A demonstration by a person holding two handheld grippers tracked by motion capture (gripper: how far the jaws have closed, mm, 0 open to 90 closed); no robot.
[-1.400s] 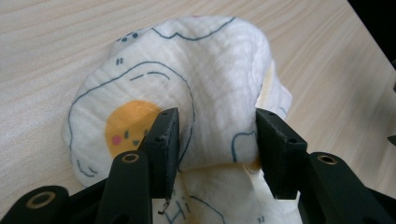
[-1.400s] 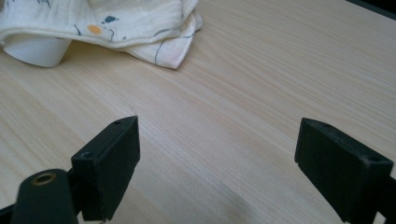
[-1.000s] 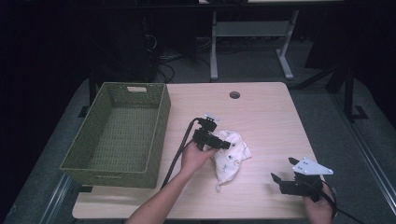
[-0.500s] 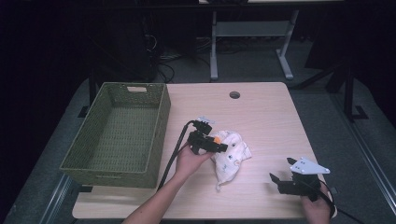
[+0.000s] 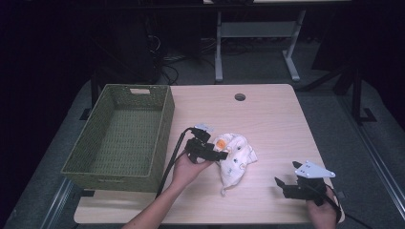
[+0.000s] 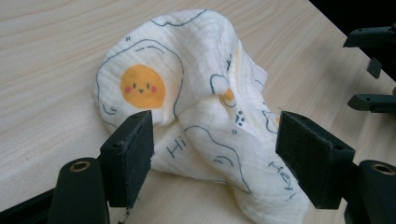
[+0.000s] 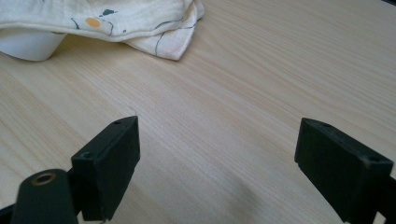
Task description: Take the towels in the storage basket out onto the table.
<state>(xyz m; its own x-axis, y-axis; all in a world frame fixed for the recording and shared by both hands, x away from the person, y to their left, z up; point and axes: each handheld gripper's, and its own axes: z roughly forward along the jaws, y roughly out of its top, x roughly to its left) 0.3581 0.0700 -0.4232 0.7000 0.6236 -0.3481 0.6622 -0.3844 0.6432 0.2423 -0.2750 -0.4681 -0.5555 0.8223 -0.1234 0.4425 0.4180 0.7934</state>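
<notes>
While both grippers gape, the cloth lies between the left fingers

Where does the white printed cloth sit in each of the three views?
High view: the cloth lies crumpled at table centre, right of the green basket, at the left gripper's tips.
Left gripper view: cloth bunched mid-frame between the open jaws.
Right gripper view: cloth along the top left edge.
Shared landmark: its orange face print.

Black hand-held gripper – grey three-cornered plate, trailing black cable
</notes>
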